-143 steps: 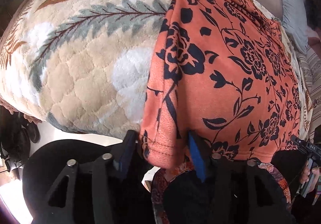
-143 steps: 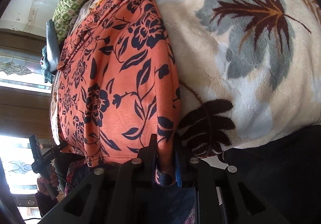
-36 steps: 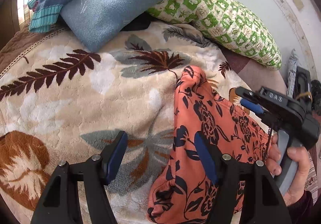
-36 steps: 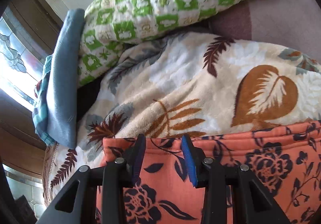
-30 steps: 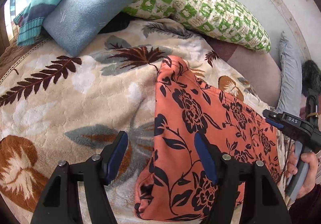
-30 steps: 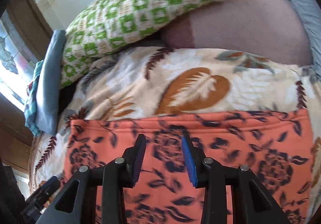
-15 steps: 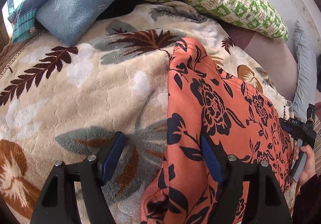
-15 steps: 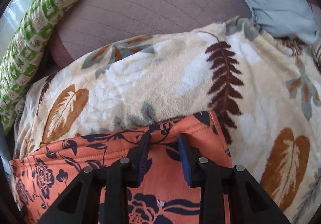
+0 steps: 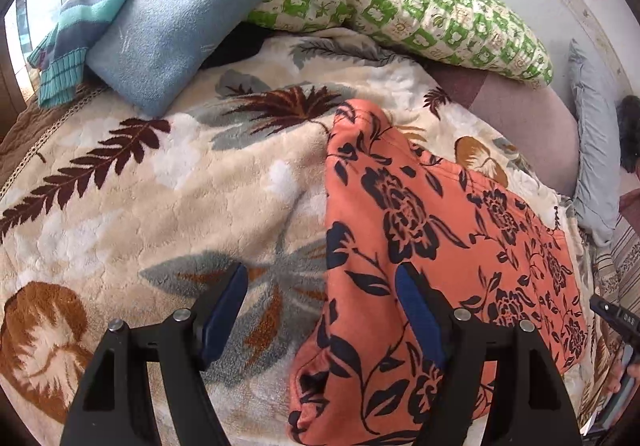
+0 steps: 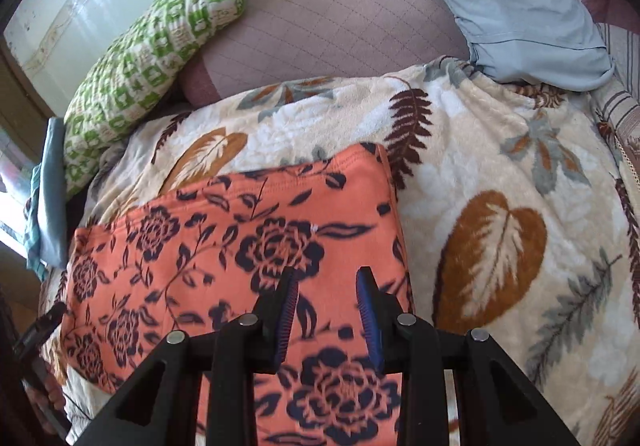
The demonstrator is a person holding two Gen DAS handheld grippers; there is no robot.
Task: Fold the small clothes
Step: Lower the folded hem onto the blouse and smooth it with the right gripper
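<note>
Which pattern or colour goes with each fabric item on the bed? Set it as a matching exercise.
Items:
1. garment under the claws
2. blanket
3. long pillow
4. knit piece at far left

Descriptions:
A. green and cream checks
B. teal and grey stripes
C. orange with dark flowers
D. cream with leaf prints

Pairs: 1-C, 2-D, 3-A, 4-B

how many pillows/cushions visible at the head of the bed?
3. Blue pillow at far left with a striped knit on it; green checked pillow along the wall; pale blue pillow at far right. More may be hidden out of frame.
</note>
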